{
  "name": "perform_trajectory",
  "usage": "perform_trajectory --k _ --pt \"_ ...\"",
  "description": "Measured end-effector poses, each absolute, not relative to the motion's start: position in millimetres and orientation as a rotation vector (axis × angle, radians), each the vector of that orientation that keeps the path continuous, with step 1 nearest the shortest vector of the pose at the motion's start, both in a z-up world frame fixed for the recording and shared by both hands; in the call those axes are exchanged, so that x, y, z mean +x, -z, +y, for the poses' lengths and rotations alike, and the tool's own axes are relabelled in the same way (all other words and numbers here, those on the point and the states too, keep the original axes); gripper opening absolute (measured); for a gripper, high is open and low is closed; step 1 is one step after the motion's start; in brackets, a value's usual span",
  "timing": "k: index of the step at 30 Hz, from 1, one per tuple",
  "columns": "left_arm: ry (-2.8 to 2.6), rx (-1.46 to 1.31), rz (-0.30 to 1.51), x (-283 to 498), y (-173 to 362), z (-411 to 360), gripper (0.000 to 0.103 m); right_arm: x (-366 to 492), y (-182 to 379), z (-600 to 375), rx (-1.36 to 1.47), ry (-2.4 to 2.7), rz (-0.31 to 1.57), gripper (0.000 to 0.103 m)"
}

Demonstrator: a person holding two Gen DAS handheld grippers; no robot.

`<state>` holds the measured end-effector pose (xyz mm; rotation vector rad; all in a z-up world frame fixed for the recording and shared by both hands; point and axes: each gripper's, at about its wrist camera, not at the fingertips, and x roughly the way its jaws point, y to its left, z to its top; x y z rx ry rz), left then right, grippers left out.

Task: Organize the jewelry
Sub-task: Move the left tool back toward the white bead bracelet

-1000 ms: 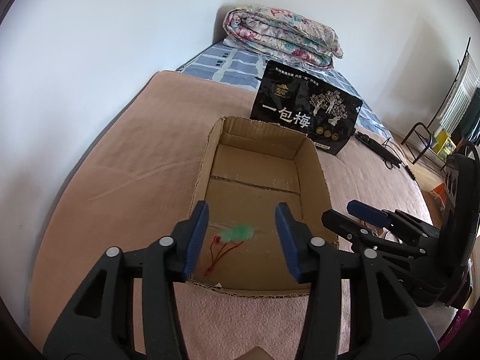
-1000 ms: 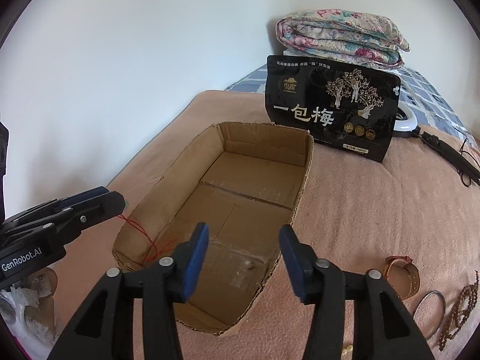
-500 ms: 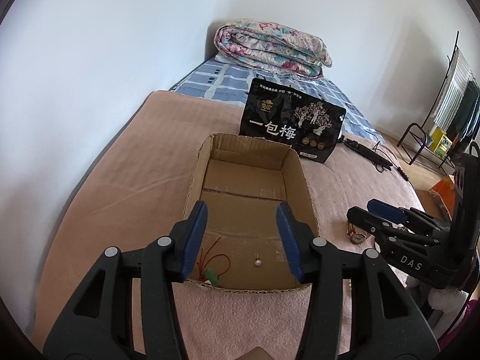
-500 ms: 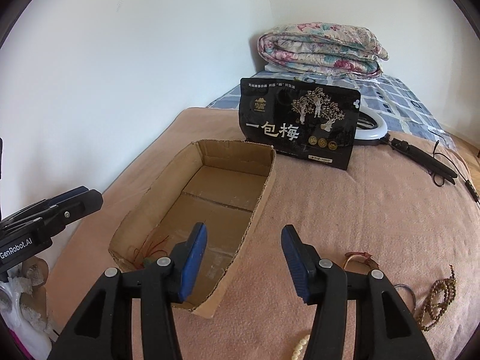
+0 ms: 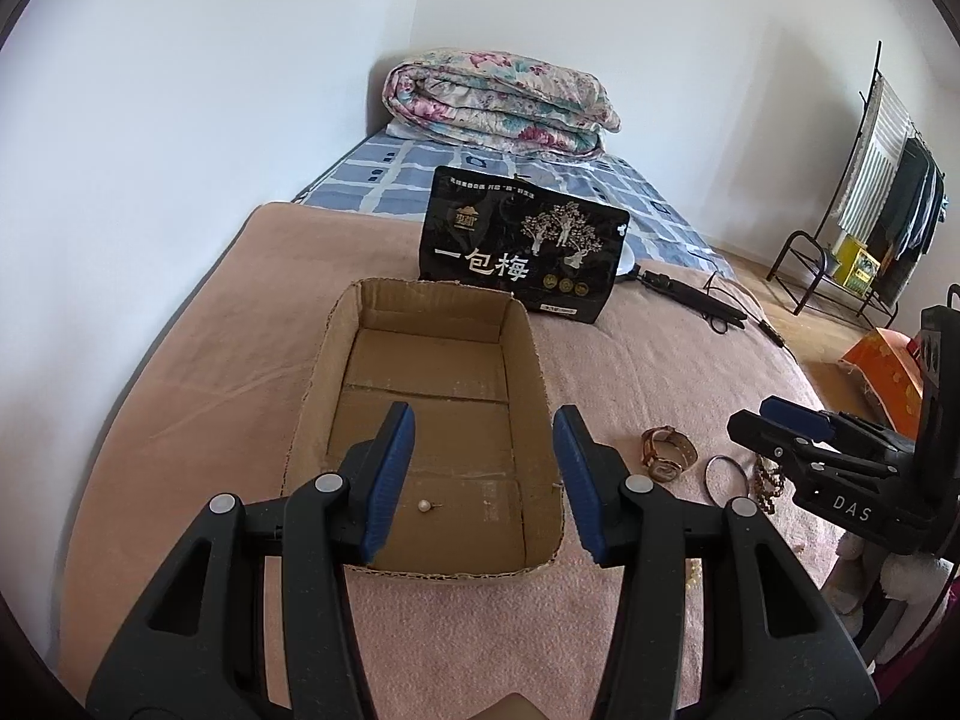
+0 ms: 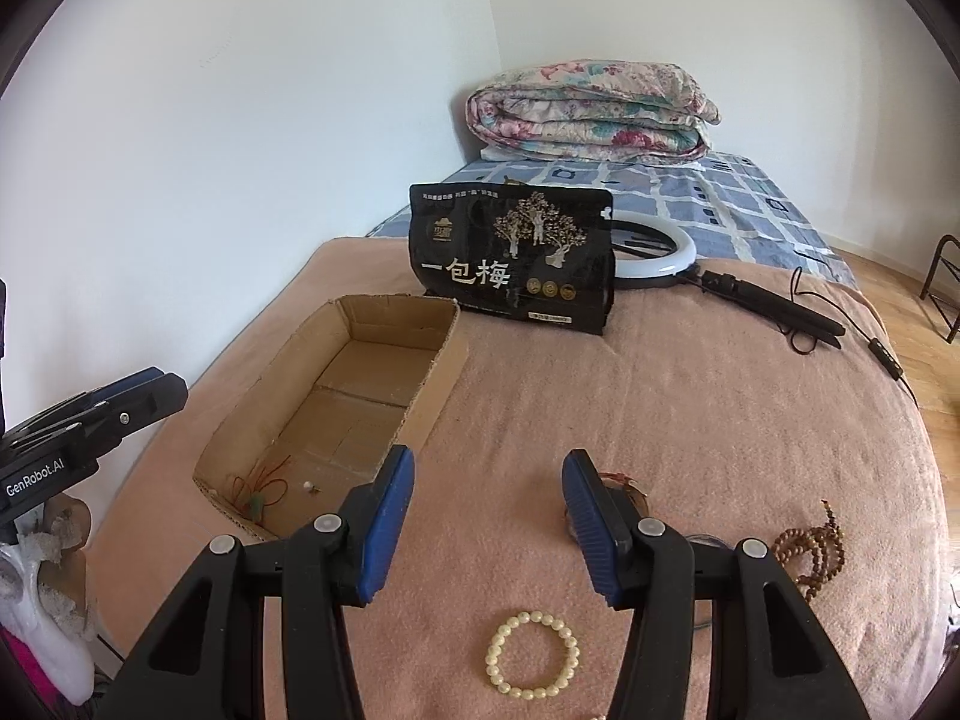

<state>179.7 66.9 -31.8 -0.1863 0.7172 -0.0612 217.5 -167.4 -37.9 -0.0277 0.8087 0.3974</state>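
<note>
Jewelry box [image 5: 420, 420] on pink blanket [image 6: 660, 408], white walls

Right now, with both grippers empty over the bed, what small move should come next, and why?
Probably lower the right gripper toward the pearl bracelet lying on the blanket just below its open jaws. The cardboard box already holds a pearl earring and a red-corded pendant, while the bracelet, the watch and the brown beads lie outside it.
</note>
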Motion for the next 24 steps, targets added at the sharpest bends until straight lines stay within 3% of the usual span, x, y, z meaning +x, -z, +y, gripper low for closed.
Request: perform_trajectory --k 24 --pt "0.209 -0.081 0.771 185 50 -30 0.056 199 42 -292 0.026 -0.218 0.823 0.059"
